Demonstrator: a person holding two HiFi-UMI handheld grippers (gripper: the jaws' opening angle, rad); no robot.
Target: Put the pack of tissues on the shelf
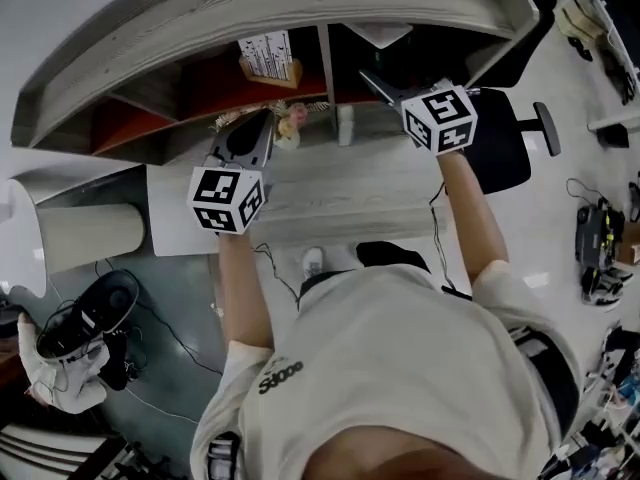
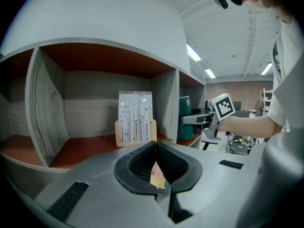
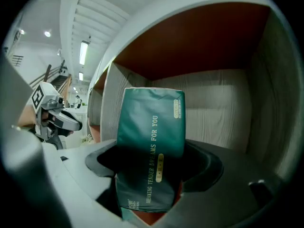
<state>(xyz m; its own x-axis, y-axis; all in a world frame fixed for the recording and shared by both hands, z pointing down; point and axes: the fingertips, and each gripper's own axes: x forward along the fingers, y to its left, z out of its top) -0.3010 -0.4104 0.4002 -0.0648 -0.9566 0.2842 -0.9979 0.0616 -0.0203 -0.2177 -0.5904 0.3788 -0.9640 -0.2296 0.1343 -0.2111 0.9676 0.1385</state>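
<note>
A person at a grey wood-grain shelf point(image 1: 300, 8), which curves across the head view from 10 to 2 o'clock, holds a gripper in each hand. The right gripper point(image 3: 152, 163) has its jaws clamped on the pack of tissues point(image 3: 151, 141), a soft, dark-green plastic packet printed with gold lettering and stood upright on its narrow end. The pack sits in the mouth of a compartment with a rust-red ceiling and a pale, grained back wall. Whether its base touches the compartment floor cannot be told.

The left gripper point(image 2: 155, 148) hangs at 9 o'clock from the right one, before the neighbouring compartment. Its ribbed black jaws are pressed together. A sliver of pink and yellow shows in the slit behind the tips, and it is not clear that anything is gripped.

In that neighbouring compartment, at 12 o'clock above the left jaws, a printed card point(image 2: 135, 122) stands upright in a light wooden holder on the red floor. A grey upright divider point(image 2: 166, 106) parts it from the compartment that takes the pack.

Below the shelf runs a grey wood-grain desk top point(image 1: 340, 193), with a small bunch of flowers point(image 1: 290, 120) just beside the left gripper's tips. A black office chair point(image 1: 505, 143) stands at 3 o'clock from the desk, and a white roll point(image 1: 85, 233) lies at 9 o'clock.
</note>
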